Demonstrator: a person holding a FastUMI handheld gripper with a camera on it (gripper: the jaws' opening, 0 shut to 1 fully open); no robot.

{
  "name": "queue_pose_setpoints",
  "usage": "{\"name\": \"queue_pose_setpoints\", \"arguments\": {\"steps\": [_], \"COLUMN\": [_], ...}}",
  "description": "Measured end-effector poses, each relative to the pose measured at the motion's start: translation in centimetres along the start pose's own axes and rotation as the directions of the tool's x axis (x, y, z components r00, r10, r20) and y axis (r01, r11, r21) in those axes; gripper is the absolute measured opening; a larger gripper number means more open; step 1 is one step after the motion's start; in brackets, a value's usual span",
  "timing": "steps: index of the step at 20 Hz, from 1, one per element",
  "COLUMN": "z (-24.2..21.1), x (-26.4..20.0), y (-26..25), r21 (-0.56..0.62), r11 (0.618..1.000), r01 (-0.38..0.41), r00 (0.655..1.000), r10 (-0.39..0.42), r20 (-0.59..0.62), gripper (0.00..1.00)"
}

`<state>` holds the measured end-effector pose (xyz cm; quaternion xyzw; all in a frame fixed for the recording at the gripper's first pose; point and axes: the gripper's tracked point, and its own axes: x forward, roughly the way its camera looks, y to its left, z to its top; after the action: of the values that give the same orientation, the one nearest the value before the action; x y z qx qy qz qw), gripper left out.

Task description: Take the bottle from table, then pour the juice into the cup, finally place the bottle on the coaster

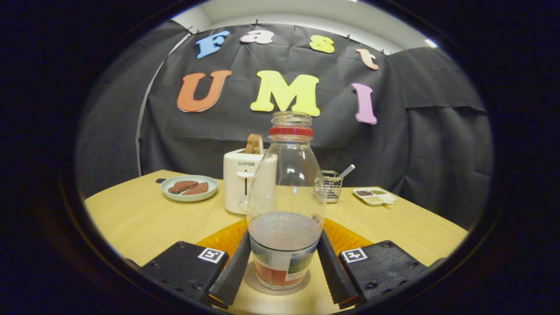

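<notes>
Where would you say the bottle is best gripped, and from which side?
Grip the bottle low on its straight labelled body, coming level from the front as the gripper does now. It stands upright on a coaster; the fingers flank it, where the sides are parallel, below the tapering shoulder.

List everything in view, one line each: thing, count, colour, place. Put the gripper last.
bottle: one, clear glass with red neck ring, between the gripper's fingers, part full of pale liquid
coaster: one, pale grey disc, under the bottle
mat: one, orange, just behind the bottle
toaster: one, white, beyond the bottle, bread slice in its slot
plate: one, pale green, beside the toaster, holding two brown pieces
wire basket: one, metal, behind the bottle
divided tray: one, white, beside the wire basket
table: one, light wood
gripper: one, black, fingers against the bottle's sides
</notes>
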<state>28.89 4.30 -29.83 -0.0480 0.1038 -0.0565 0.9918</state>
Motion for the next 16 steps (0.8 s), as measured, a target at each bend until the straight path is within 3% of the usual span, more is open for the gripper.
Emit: {"name": "queue_pose_setpoints", "arguments": {"steps": [4,6,9,16], "z": [-0.3,0.0,0.7,3.1], "x": [0.0,0.0,-0.4,-2.5], "y": [0.1,0.1,-0.4,-0.4], "r21": [0.009,0.006,0.0,0.011], "r11": [1.0,1.0,1.0,1.0], "r01": [-0.005,-0.011,0.002,-0.004], "r00": [1.0,0.999,0.998,0.996], "r10": [0.004,0.011,-0.002,0.003], "r20": [0.021,0.041,0.061,0.089], "gripper": [0.84,0.94,1.0,1.0]}}
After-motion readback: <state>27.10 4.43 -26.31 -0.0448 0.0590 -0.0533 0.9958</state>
